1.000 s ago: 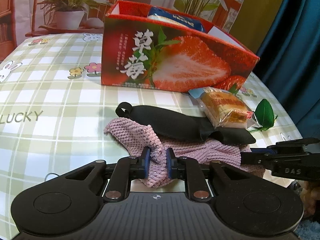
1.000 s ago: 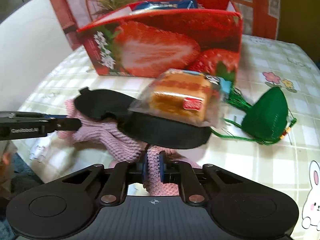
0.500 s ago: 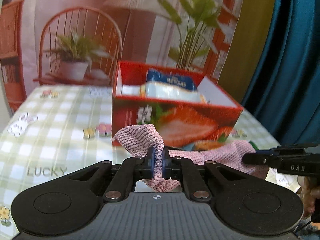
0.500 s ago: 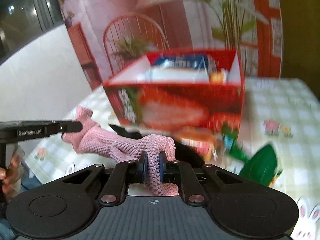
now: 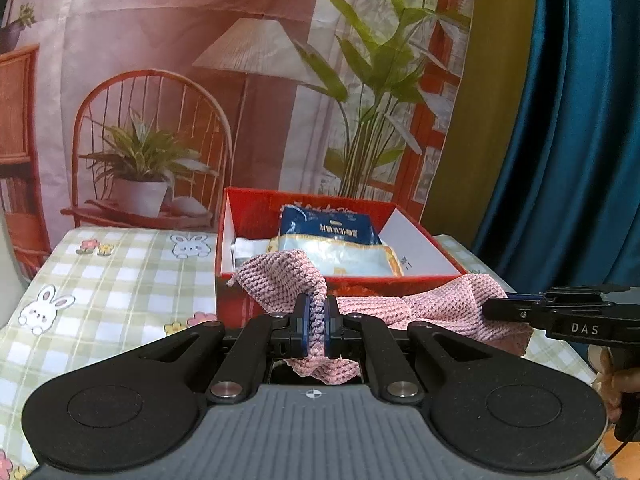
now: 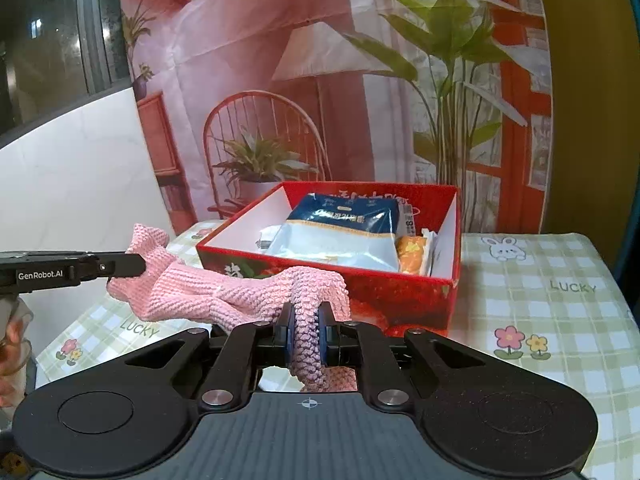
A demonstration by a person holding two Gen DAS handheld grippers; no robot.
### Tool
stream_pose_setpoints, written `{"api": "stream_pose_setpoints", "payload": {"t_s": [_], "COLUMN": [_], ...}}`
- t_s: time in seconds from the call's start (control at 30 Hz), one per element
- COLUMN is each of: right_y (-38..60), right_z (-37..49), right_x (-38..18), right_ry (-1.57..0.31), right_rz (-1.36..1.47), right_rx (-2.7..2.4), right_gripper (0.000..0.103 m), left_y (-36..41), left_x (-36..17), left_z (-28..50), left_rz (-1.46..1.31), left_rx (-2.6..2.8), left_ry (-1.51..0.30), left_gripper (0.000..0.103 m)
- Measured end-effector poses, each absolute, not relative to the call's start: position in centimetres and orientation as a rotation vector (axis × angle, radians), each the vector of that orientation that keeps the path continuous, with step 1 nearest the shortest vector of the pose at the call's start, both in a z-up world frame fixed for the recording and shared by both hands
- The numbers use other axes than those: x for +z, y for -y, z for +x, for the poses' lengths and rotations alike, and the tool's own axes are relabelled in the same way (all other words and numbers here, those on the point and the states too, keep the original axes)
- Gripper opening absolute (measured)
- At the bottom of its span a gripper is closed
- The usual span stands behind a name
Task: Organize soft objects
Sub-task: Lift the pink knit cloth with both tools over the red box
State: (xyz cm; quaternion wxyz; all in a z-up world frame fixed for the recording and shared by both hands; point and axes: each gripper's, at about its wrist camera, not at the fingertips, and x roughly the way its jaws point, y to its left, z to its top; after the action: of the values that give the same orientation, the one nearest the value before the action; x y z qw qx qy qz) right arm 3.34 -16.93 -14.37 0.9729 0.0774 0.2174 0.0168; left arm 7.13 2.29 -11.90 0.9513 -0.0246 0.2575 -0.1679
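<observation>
Both tongs grip the pink knitted cloth point(image 5: 372, 308): left tongs point(image 5: 316, 320) pinch one end, right tongs point(image 6: 307, 330) the other, the cloth stretched in the air before the red strawberry box point(image 6: 400, 292) on the table point(image 6: 560, 320). A blue-and-white packet point(image 6: 340, 232), perhaps snacks, lies inside.

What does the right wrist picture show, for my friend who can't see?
The right hand-held gripper pinches a pink cloth, and the left hand-held gripper holds its other end. Behind sits an open red box with snack packets on a checked table.
</observation>
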Motion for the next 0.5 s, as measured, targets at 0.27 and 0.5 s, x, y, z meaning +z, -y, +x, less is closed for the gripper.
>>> {"api": "stream_pose_setpoints", "payload": {"t_s": [0.27, 0.5], "right_y": [18.8, 21.0], "right_z": [6.6, 12.3], "right_x": [-11.7, -10.7], "right_ry": [-0.4, -0.403], "right_rz": [0.154, 0.177], "right_rx": [0.033, -0.006], "right_gripper": [0.011, 0.011], "left_y": [-0.5, 0.9], "left_x": [-9.7, -8.9], "left_z": [11.1, 16.8], "left_rz": [0.018, 0.049], "left_rx": [-0.349, -0.323], "left_ry": [-0.471, -0.483], "left_gripper": [0.008, 0.008]}}
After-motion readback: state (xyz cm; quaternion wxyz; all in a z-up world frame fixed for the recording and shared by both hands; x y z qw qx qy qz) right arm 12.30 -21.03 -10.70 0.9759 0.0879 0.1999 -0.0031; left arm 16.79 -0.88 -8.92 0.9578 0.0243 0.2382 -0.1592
